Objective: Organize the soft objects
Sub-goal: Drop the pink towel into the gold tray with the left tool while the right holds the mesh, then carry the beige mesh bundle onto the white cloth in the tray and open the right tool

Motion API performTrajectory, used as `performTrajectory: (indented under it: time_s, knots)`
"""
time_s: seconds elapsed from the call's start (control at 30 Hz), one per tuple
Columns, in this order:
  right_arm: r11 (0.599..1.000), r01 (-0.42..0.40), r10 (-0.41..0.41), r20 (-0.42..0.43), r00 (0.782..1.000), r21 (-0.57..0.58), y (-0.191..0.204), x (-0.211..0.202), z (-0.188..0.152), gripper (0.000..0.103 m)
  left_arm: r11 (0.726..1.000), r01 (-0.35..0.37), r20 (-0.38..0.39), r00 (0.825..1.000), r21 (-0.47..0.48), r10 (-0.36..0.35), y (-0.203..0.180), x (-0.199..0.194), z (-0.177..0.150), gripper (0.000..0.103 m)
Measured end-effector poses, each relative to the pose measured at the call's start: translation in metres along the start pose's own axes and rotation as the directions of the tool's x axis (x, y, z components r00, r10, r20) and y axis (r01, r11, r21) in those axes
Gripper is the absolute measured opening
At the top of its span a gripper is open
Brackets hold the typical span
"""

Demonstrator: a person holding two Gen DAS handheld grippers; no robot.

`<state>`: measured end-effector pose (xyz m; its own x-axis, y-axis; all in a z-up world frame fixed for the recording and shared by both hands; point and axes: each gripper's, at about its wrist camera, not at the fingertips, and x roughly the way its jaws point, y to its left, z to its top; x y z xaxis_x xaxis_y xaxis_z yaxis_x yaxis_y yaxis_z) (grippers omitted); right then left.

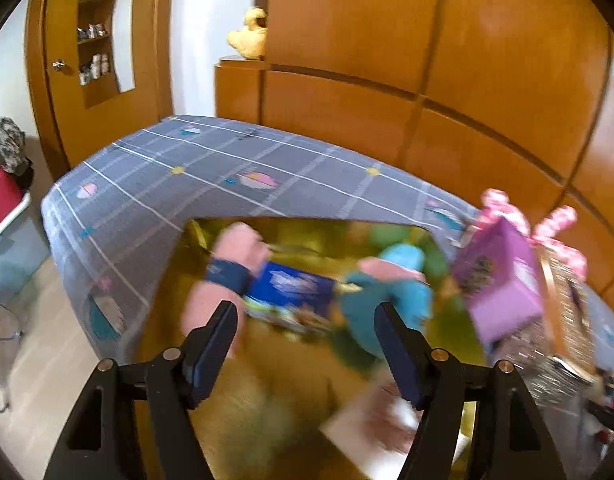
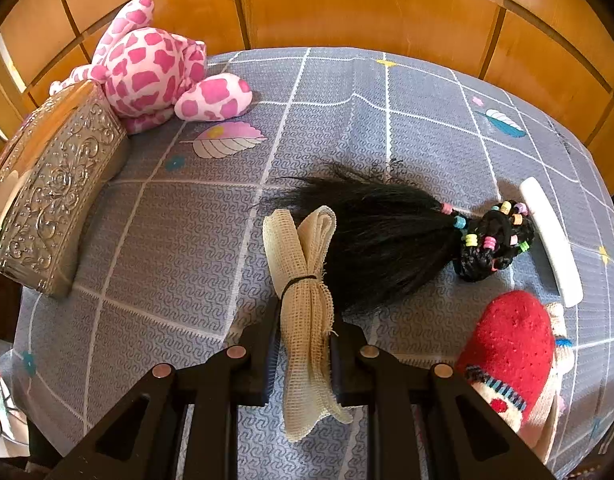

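Between the two dark fingers of the right tool [image 2: 305, 344] sits a cream mesh cloth bundle [image 2: 307, 304], tied round its middle with a thin black band, and the fingers are clenched on its lower half while its folded upper end lies forward on the grey patterned sheet of the bed [image 2: 187, 220]. To do this step well, I judge the grip should stay below the band so the folds do not splay, and the lift should go straight up, because the black hairpiece [image 2: 387, 236] with coloured beads touches the bundle's right edge and could drag along. Beyond it lie a white curved strip [image 2: 553, 240], a red knitted slipper [image 2: 515, 356] at the near right, an embossed silver box [image 2: 55, 196] at the left and a pink spotted plush toy [image 2: 155, 68] behind that box. Only the left wrist view shows where the bundle might go: the left tool [image 1: 307, 312] hangs released and empty over a yellow-green open bin [image 1: 267, 380] beside the bed, already holding a pink plush shape, a teal soft item and a blue packet, all blurred. That view also catches a purple box [image 1: 499, 280] at the bed's edge, which the right view lacks. The right view alone gives the grasp and the hairpiece sharply.
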<state>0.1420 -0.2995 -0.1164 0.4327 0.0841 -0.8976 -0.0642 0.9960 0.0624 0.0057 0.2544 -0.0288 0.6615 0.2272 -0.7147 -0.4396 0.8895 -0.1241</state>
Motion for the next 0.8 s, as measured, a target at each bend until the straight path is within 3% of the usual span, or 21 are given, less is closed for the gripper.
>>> performTrajectory:
  time_s: [0.2, 0.57, 0.8]
  knots:
    - [1.000, 0.019, -0.019, 0.006, 1.000, 0.015, 0.004, -0.002, -0.002, 0.021, 0.998, 0.054, -0.008, 0.999, 0.030, -0.053, -0.033, -0.018, -0.019, 0.074]
    - [0.997, 0.077, -0.078, 0.028, 0.997, 0.021, 0.013, -0.004, -0.006, 0.020, 0.995, 0.056, -0.030, 0.998, 0.079, -0.054, -0.054, -0.022, -0.041, 0.076]
    - [0.997, -0.001, -0.001, 0.030, 1.000, 0.072, 0.018, -0.013, -0.013, 0.019, 0.994, 0.067, -0.034, 0.997, 0.080, -0.065, -0.056, -0.025, -0.044, 0.078]
